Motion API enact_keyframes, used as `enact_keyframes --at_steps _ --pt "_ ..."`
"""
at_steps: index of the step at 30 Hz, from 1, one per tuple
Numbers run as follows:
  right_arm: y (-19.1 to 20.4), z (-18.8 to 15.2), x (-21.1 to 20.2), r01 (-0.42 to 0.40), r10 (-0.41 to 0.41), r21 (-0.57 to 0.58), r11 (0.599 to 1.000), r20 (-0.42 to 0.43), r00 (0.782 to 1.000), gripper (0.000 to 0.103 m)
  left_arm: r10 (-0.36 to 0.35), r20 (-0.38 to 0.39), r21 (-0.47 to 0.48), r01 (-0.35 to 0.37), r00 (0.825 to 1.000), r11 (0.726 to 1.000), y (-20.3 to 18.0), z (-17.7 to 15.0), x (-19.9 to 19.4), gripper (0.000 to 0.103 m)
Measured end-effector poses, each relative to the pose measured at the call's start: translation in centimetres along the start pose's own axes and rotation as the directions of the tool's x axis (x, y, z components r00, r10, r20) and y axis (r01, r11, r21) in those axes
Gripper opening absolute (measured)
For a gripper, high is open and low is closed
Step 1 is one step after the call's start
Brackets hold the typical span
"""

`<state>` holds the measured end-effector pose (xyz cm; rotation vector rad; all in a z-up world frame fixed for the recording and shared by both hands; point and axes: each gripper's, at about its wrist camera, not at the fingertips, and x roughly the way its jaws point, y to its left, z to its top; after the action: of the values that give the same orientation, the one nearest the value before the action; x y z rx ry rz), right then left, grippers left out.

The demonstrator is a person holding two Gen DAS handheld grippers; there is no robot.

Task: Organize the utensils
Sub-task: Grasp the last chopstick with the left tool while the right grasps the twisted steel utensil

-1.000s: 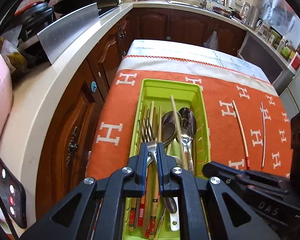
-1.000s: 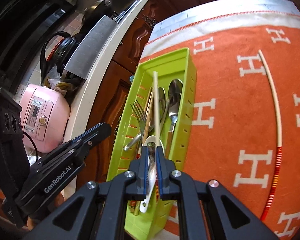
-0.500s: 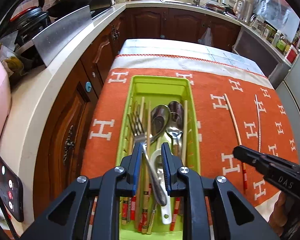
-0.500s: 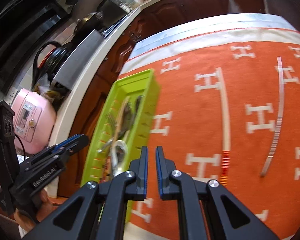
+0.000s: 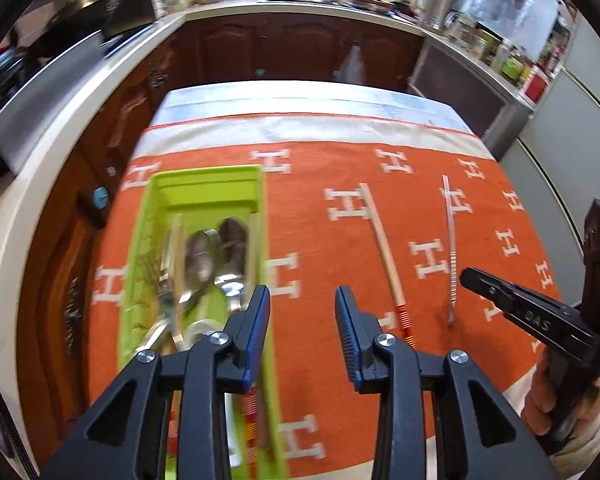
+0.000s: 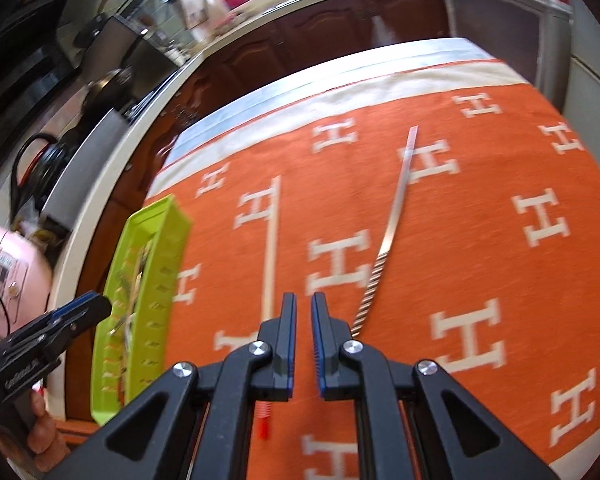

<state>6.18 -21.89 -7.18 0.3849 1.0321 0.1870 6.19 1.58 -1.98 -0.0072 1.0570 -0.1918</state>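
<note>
Orange-clothed counter (image 5: 320, 360) beside the lime plastic tray (image 6: 112, 380): our left gripper (image 5: 303, 334) jaws were opening empty, right gripper (image 6: 303, 344) jaws together, empty; we risked nudging the pale wooden chopstick (image 6: 271, 248).

Motion blur smears the utensils (image 5: 204, 264) inside the green tray (image 5: 148, 240), hiding their details.

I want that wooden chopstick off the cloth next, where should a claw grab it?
Grip the wooden chopstick around mid-shaft, coming straight down from above with the fingers straddling its width. It lies flat and alone on the orange cloth, thin and round, so a side approach would likely just roll it.
</note>
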Motion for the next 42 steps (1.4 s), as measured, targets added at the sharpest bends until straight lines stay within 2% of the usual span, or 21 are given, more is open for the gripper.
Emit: enact_keyframes --at_steps 2,4,11,16,23,26,27,28,29,30,34,38,42 --pt "-0.8 0.4 0.0 0.021 -0.021 0.004 1.0 0.01 1.0 0.009 -0.027 -0.013 0.018 0.027 1.0 0.999 -1.6 0.5 0.9 0.035" --pt "-1.7 0.8 0.2 0.047 -0.047 0.011 0.999 0.018 0.999 0.009 -0.054 -0.024 0.026 0.055 0.998 0.998 -2.9 0.9 2.0 0.045" --pt "-3.7 1.9 1.2 0.078 -0.079 0.04 0.996 0.029 0.996 0.009 -0.1 -0.098 0.003 0.101 0.99 0.995 -6.3 1.3 7.6 0.046" --pt "-4.3 2.1 1.4 0.074 -0.075 0.042 0.996 0.034 0.997 0.009 -0.043 -0.159 -0.024 0.039 0.986 0.999 -7.3 0.3 10.8 0.046" --pt "-5.0 2.3 2.1 0.055 -0.056 0.056 0.997 0.027 0.998 0.009 0.094 -0.069 0.05 -0.091 0.993 0.995 -9.8 -1.1 11.0 0.046" --pt "-5.2 2.3 2.3 0.058 -0.06 0.065 0.996 0.022 0.998 0.009 0.091 -0.057 0.044 -0.088 0.994 0.995 -9.6 -1.1 10.8 0.046" --pt "-5.2 2.2 2.4 0.058 -0.059 0.067 0.996 0.022 0.998 0.009 0.086 -0.058 0.042 -0.084 0.995 0.996 -9.5 -1.0 10.8 0.04" --pt "-5.2 2.2 2.4 0.059 -0.061 0.067 0.996 0.023 0.998 0.009 0.087 -0.053 0.039 -0.085 0.995 0.996 -9.2 -0.9 10.6 0.02" --pt "-5.2 2.2 2.4 0.06 -0.061 0.065 0.996 0.023 0.998 0.009 0.075 -0.052 0.031 -0.073 0.996 0.997 -8.9 -0.9 10.5 0.009" --pt "-5.1 2.3 2.4 0.062 -0.064 0.062 0.996 0.024 0.998 0.009 0.06 -0.056 0.018 -0.059 0.997 0.998 -8.6 -0.9 10.4 0.005" --pt "-4.6 2.6 2.8 0.078 -0.08 0.054 0.995 0.028 0.996 0.009 -0.006 -0.065 -0.035 0.004 0.998 0.999 -7.3 -0.6 10.6 0.004" --pt "-4.0 2.8 3.4 0.128 -0.13 0.048 0.991 0.023 0.991 0.009 -0.024 -0.063 -0.067 0.02 0.998 0.998 -6.1 -0.4 9.8 0.004" --pt "-3.2 2.9 4.1 0.182 -0.182 0.033 0.983 0.012 0.983 0.011 -0.028 -0.024 -0.059 0.026 0.999 0.998 -4.7 0.2 6.9 0.004"
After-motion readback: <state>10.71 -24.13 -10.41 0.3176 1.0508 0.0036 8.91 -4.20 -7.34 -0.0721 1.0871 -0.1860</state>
